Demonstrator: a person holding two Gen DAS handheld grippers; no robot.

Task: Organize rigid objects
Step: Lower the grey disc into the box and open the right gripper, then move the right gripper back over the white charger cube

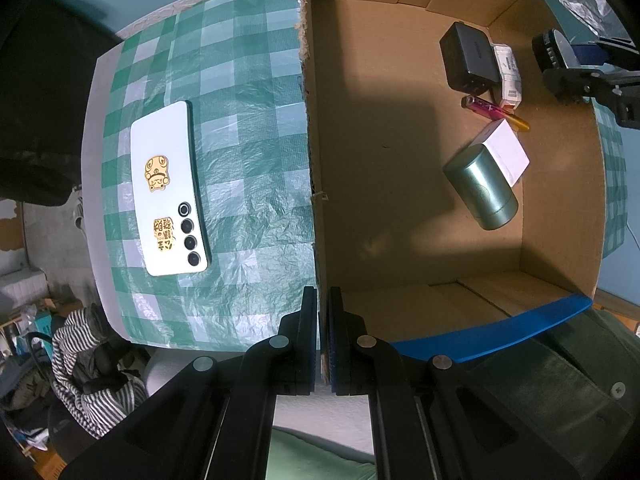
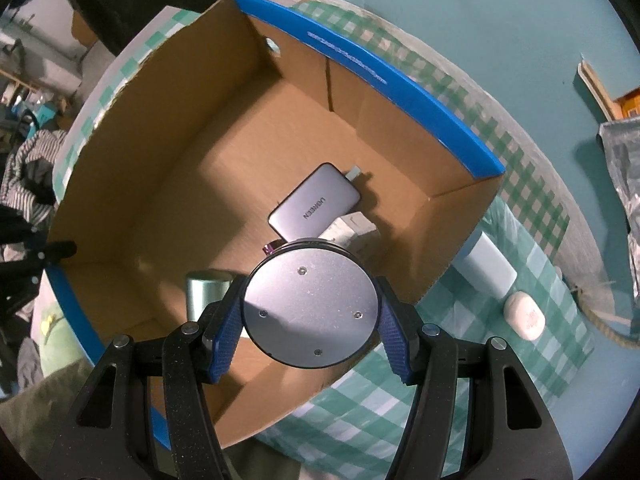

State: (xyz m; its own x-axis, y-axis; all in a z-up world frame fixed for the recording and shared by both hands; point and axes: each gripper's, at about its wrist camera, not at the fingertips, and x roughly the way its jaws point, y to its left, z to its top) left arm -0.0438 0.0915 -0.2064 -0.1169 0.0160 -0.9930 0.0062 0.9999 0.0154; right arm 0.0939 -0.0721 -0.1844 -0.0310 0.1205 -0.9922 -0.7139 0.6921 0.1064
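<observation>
Green and white checked cloth [image 1: 248,128] covers the table, and on it stands an open cardboard box [image 1: 400,184] with blue edges. I judge that the task is about half done. Inside the box already lie a dark charger block [image 1: 468,60], a small white pack [image 1: 510,76] touching it, a pink and gold tube [image 1: 494,111], a white cube-shaped box [image 1: 506,152] and a green metal tin [image 1: 482,190] on its side, all grouped near one wall. The left gripper [image 1: 323,336] is closed on the cut edge of the box wall, which passes between its two pads, so it seems to hold the box steady. The right gripper [image 2: 310,312] is clamped around a round grey metal disc [image 2: 310,300], with a blue pad pressing on each side, and it hangs over the inside of the box, above the objects already placed. The disc is not yet put down, so releasing it into the box is probably the step in hand. Outside the box some things are left on the cloth: a white phone [image 1: 168,188] with gold stickers, lying face down near the left gripper, and on the other side a pale blue container [image 2: 486,266] just beside the box and a small white oval case [image 2: 524,316] near it.
</observation>
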